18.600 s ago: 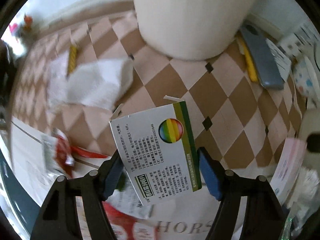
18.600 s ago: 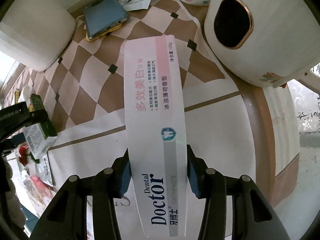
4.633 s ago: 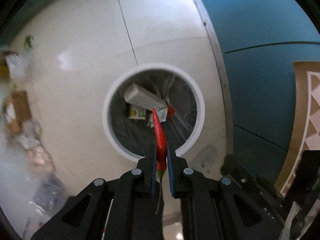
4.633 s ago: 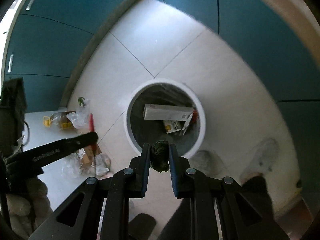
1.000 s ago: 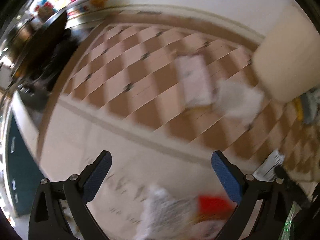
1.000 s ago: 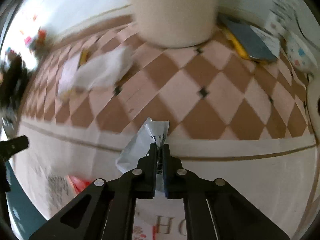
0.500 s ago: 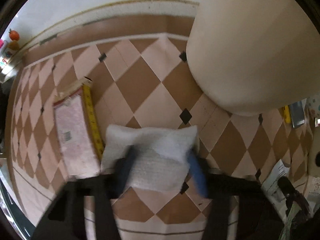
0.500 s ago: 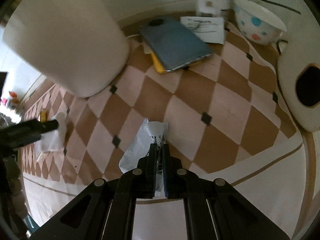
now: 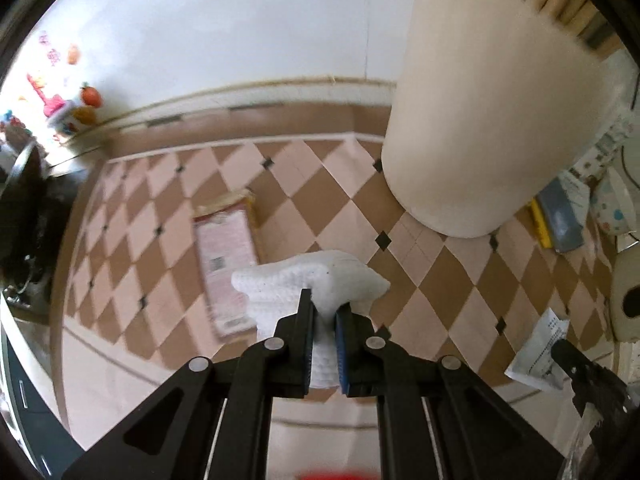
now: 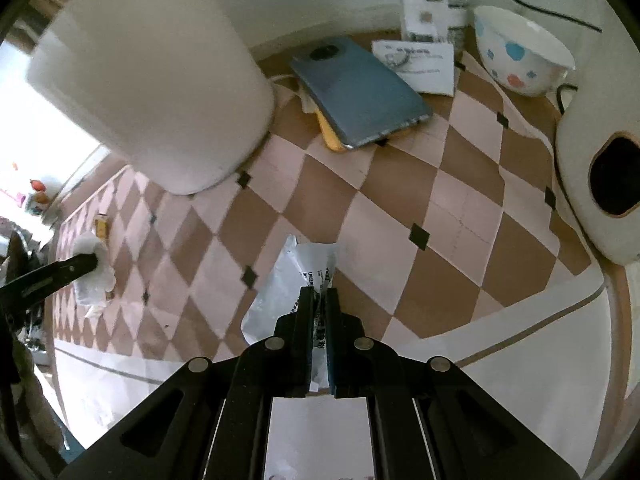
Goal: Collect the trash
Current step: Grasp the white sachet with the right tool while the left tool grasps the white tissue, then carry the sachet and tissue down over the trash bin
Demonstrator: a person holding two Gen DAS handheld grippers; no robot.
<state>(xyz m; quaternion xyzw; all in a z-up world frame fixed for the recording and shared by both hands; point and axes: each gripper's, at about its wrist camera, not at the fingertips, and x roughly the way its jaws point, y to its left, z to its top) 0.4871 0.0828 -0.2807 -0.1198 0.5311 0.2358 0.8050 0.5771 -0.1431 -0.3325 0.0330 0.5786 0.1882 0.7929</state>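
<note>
My left gripper (image 9: 323,307) is shut on a white foam wrap sheet (image 9: 312,280) and holds it above the checkered tablecloth (image 9: 344,208). The sheet also shows at the far left of the right wrist view (image 10: 94,268), pinched by the left gripper's finger. My right gripper (image 10: 319,295) is shut on a white printed plastic wrapper (image 10: 288,288), held just over the cloth. That wrapper also shows at the right edge of the left wrist view (image 9: 538,354).
A large cream cylinder (image 9: 488,120) stands at the back. A pink packet on a cardboard box (image 9: 226,268) lies left. A blue phone on a yellow item (image 10: 360,92), a paper slip (image 10: 416,64), a dotted bowl (image 10: 520,52) and a white appliance (image 10: 600,168) sit right.
My left gripper has closed on the foam sheet and lifted it off the cloth. My right gripper keeps its hold on the wrapper and has barely moved.
</note>
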